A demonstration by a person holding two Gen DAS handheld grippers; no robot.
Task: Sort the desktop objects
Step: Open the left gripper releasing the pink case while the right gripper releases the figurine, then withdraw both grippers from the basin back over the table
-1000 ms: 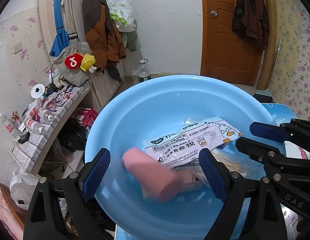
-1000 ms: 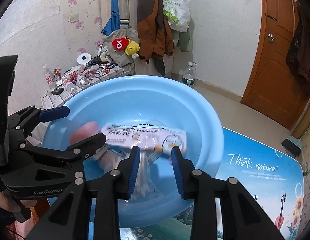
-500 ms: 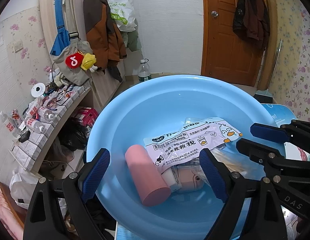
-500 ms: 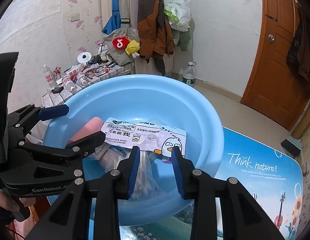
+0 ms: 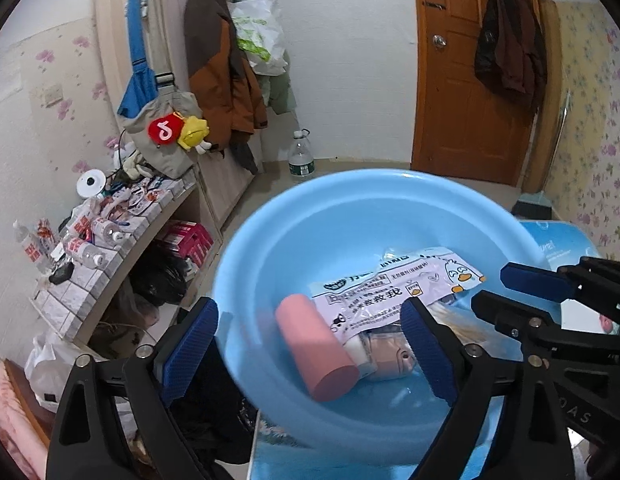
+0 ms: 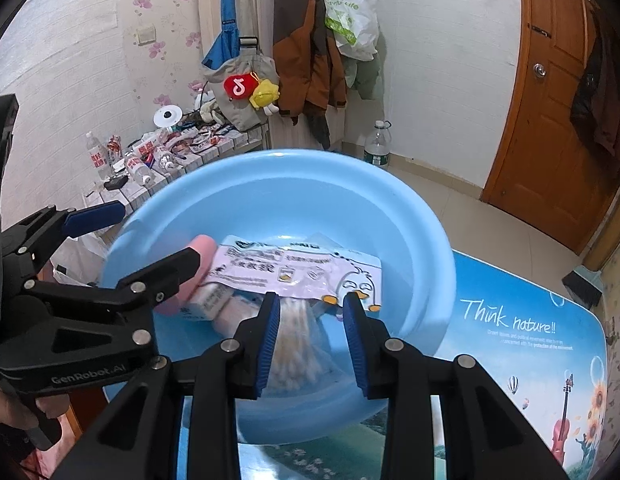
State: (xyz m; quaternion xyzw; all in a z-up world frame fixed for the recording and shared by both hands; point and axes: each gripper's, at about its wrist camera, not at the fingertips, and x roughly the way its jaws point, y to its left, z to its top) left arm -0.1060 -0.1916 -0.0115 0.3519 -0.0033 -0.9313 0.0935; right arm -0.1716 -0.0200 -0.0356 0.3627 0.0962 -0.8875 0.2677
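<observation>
Left wrist view: left tool [image 5: 310, 344] w/ jaws spread wide and opening further, nothing pinched; its pads straddle the near rim of the blue basin [image 5: 350, 208]. Basin sits at the edge of the surface [image 5: 558, 240], which carries a blue printed cover. Inside the basin: pink cylinder [image 5: 316, 352] lying on its side, tilted toward the camera, touching a white duck-print packet [image 5: 398, 288] that lies across a small pinkish box [image 5: 386, 356]. Right tool [image 5: 522, 292] comes in from the right edge over the basin's right side.

Right wrist view: right tool [image 6: 310, 332] w/ jaws partly parted, hovering over the near half of the basin [image 6: 414, 220]; between the pads shows a clear bag of cotton swabs [image 6: 293, 340] lying below, and the pads don't seem to press it. Duck-print packet [image 6: 293, 272] rests across the basin middle, just beyond the fingertips. Pink cylinder [image 6: 197, 248] at the basin's left, partly hidden behind the left tool [image 6: 145, 240]. Surface [image 6: 530, 332] reads "Think nature!!". A hand [image 6: 13, 408] grips the left tool's handle at the lower left.
</observation>
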